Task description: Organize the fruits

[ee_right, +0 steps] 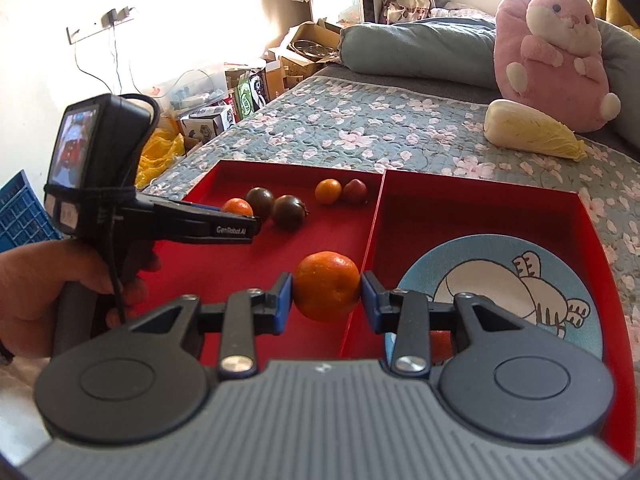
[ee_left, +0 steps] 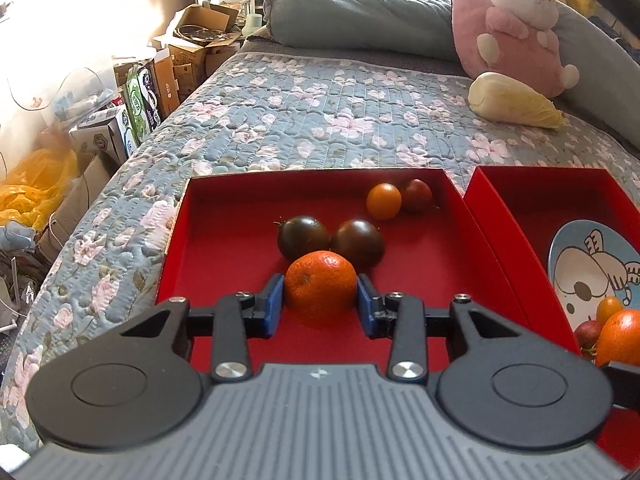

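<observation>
Tongs in both hands are each gripping an orange. The left tongs (ee_left: 321,305) are clenching their blue pads against the two sides of one orange (ee_left: 321,287), which is sitting low over the floor of the left red tray (ee_left: 224,240); whether it is resting on the floor or lifted clear cannot be told. Just ahead of these tongs, two dark tomatoes (ee_left: 330,239) are lying side by side, the nearer one close against the orange. Farther ahead and slightly to the right, a small orange tomato (ee_left: 384,201) and a small red fruit (ee_left: 417,195) are sitting together near the tray's far wall.

The right tongs (ee_right: 327,295) are clenching a second orange (ee_right: 327,286), holding it in the air over the wall where the left tray meets the right red tray (ee_right: 480,212). To the right of these tongs, a blue plate (ee_right: 472,256) with a cartoon animal is lying in the right tray. In the left wrist view, fruit is showing at the plate's near edge. The person's left hand (ee_right: 40,292) is gripping the handle of the left tongs, to the left of the right tongs.

Both trays are lying on a floral quilt (ee_left: 320,112). Far ahead and to the right, a cabbage (ee_left: 516,101) is lying beside a pink plush toy (ee_left: 516,20).
</observation>
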`<state>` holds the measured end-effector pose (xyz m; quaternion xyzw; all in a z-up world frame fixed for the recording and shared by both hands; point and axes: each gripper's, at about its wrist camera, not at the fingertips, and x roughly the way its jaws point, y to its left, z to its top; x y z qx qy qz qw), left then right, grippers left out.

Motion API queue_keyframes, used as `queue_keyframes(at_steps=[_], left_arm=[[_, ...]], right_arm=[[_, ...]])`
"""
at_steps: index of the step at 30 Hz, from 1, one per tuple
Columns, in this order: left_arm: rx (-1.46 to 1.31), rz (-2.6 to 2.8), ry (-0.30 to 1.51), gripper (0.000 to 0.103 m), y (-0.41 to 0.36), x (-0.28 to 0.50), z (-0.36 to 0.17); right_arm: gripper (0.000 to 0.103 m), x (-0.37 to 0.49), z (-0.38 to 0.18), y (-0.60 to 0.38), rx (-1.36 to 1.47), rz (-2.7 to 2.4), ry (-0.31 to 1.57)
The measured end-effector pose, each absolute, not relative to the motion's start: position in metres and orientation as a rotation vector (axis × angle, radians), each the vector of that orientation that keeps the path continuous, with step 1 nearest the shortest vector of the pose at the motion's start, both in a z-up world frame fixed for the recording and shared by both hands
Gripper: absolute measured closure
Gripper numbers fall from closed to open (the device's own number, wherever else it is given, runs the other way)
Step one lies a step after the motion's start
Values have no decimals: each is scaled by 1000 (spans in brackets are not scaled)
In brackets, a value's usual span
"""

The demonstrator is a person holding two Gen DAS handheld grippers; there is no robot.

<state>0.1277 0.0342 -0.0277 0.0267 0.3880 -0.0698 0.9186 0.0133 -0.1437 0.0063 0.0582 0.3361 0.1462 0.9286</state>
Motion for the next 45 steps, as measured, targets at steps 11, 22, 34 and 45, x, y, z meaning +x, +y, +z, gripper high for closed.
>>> queue_keyframes(at_steps=[11, 22, 34, 45], left_arm=[[63, -197, 718, 59, 9, 103, 7], [98, -368, 661, 59, -59, 88, 21], [211, -548, 677, 59, -130, 78, -12], [256, -549, 698, 58, -139, 83, -29]], right_arm=[[63, -12, 16, -159, 128, 295, 651], [63, -37, 8, -205, 147, 186, 665], [63, -48, -27, -234, 162, 123, 749], [63, -45, -35, -227, 165, 150, 764]])
